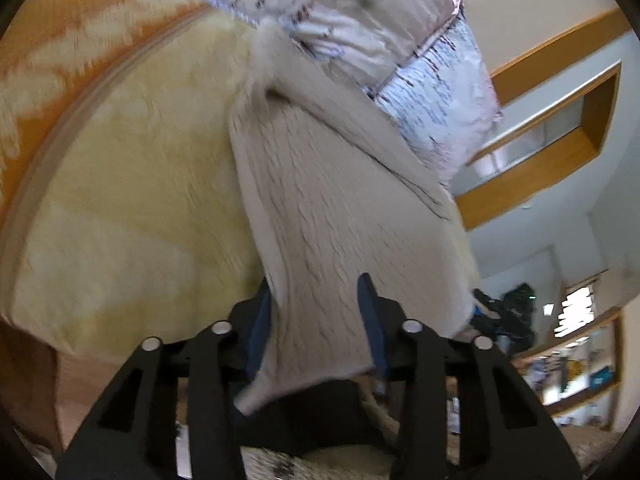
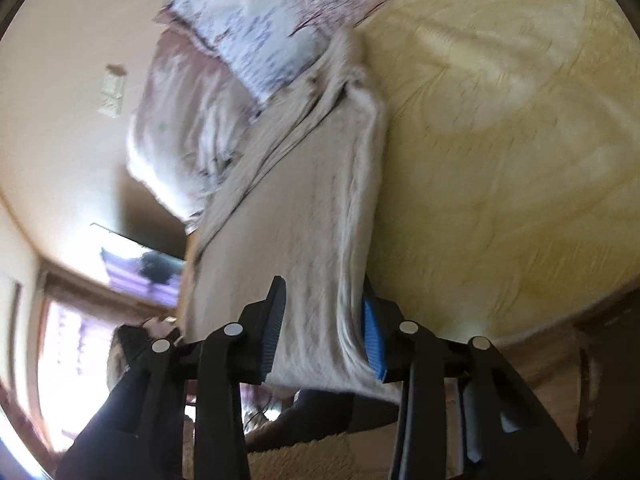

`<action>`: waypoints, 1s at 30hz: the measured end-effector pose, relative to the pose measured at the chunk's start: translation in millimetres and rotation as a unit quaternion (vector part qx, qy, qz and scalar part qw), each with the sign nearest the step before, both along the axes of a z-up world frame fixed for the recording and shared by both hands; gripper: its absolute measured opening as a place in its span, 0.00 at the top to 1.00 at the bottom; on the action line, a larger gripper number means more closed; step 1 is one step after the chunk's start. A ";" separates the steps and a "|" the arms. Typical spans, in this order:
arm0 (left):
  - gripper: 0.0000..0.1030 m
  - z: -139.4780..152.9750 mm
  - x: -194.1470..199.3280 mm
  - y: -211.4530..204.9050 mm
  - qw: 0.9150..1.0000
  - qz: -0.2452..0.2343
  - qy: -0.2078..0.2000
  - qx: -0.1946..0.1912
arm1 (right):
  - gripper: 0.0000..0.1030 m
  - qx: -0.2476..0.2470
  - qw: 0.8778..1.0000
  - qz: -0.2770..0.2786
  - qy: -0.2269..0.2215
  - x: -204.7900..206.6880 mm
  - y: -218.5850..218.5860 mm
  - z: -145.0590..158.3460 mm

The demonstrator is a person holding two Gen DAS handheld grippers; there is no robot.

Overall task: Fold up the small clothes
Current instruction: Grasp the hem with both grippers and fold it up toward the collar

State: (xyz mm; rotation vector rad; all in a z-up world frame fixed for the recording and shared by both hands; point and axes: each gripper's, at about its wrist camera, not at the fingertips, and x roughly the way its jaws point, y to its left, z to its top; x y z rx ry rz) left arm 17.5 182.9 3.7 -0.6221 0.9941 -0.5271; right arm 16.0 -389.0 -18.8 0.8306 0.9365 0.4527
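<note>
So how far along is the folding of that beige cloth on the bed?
Early, by the look of it. No finished fold shows: the beige cloth trails in loose wrinkles toward the pillow on the yellow bedspread. In hand: its near edge runs between the fingers of both the left gripper and the right gripper. All folding remains.

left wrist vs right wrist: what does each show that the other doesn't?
Left wrist only: orange patterned bedding beyond the yellow bedspread, wooden wall shelving, and the other tongs at the garment's far corner.

Right wrist only: a wall switch plate and a bright window.

Both: the beige garment stretched over the yellow bedspread, the patterned pillows, and garment cloth lying between each view's own tongs.
</note>
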 end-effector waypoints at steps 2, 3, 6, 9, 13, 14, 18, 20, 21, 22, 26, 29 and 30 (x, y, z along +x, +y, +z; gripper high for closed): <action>0.65 -2.2 -9.5 -1.8 1.000 -0.006 -0.007 -0.008 | 0.62 0.004 1.000 0.010 -0.008 -11.1 3.6 0.0; 0.65 -3.3 -15.6 -2.4 1.000 -0.010 -0.011 -0.013 | 0.62 -0.001 1.000 0.014 -0.010 -16.9 5.3 0.0; 0.65 -7.5 -31.2 -5.8 0.999 -0.028 -0.018 -0.029 | 0.63 -0.015 0.999 0.029 -0.013 -34.0 9.7 0.0; 0.64 -13.9 -43.0 -12.8 0.998 -0.046 -0.019 -0.027 | 0.63 -0.038 0.998 0.042 -0.001 -45.1 15.4 -5.8; 0.64 -24.8 -47.1 -26.9 0.998 -0.066 -0.014 -0.009 | 0.63 -0.037 0.998 0.051 0.018 -45.2 22.2 -24.6; 0.64 -26.7 -46.5 -29.1 0.998 -0.068 -0.013 -0.007 | 0.63 -0.037 0.998 0.053 0.019 -44.8 24.6 -27.3; 0.80 -33.5 -43.0 -32.2 0.998 -0.068 -0.006 -0.012 | 0.90 -0.040 0.997 0.060 0.002 -43.3 32.5 -26.0; 0.93 -33.4 -45.9 -32.4 0.997 -0.074 -0.007 -0.011 | 0.92 -0.037 0.997 0.063 -0.022 -47.3 32.4 -17.3; 0.93 -31.3 -47.5 -31.5 0.997 -0.077 -0.011 -0.011 | 0.92 -0.040 0.996 0.064 -0.043 -50.4 33.1 -8.7; 0.94 -28.4 -48.8 -30.8 0.997 -0.080 -0.017 -0.012 | 0.92 -0.039 0.996 0.063 -0.055 -51.9 33.0 -3.5; 0.94 -8.4 -50.7 -25.5 0.994 -0.089 -0.055 -0.036 | 0.92 -0.038 0.990 0.037 -0.133 -57.2 29.8 31.5; 0.94 7.0 -46.0 -18.1 0.993 -0.079 -0.078 -0.045 | 0.92 -0.064 0.984 0.008 -0.165 -56.6 28.8 53.1; 0.94 11.4 -43.8 -15.5 0.993 -0.075 -0.084 -0.042 | 0.92 -0.068 0.982 -0.004 -0.174 -56.0 27.5 59.6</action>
